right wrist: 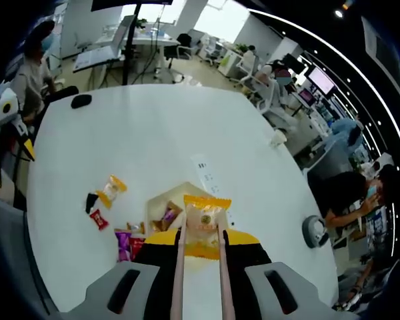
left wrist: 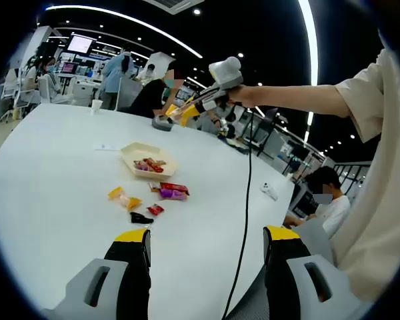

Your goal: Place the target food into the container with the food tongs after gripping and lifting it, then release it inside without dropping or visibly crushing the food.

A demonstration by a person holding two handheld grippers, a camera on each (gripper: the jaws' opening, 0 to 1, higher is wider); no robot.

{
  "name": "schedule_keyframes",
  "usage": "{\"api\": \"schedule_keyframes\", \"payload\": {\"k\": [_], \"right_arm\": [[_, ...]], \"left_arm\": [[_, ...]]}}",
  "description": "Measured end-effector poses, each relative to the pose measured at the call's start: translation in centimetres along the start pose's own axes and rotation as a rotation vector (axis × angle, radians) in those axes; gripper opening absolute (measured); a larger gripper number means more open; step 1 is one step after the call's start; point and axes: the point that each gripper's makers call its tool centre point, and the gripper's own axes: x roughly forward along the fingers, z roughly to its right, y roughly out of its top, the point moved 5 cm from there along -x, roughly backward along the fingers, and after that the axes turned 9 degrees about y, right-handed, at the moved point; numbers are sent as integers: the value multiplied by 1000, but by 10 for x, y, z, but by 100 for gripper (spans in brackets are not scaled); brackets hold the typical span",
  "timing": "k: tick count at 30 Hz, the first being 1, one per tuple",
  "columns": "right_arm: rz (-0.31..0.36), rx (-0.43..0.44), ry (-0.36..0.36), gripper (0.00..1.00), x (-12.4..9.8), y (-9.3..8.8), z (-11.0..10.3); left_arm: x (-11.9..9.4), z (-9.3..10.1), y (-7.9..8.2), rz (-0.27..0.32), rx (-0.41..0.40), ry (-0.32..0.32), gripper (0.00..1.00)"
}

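Right tool (right wrist: 201, 257) clamps the food tongs (right wrist: 201, 280), which grip an orange-edged snack packet (right wrist: 203, 233) — held above the white container (right wrist: 177, 195). Loose wrapped snacks (right wrist: 107, 193) lie mid-bench (right wrist: 153, 127). Left tool (left wrist: 207, 243) stands open, holding nothing.
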Motion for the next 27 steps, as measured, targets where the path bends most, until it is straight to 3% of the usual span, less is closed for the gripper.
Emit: {"api": "schedule_keyframes", "payload": {"k": [27], "right_arm": [[-4, -6, -7, 25, -1, -7, 2]], "left_arm": [[2, 1, -1, -5, 0, -6, 67]]}}
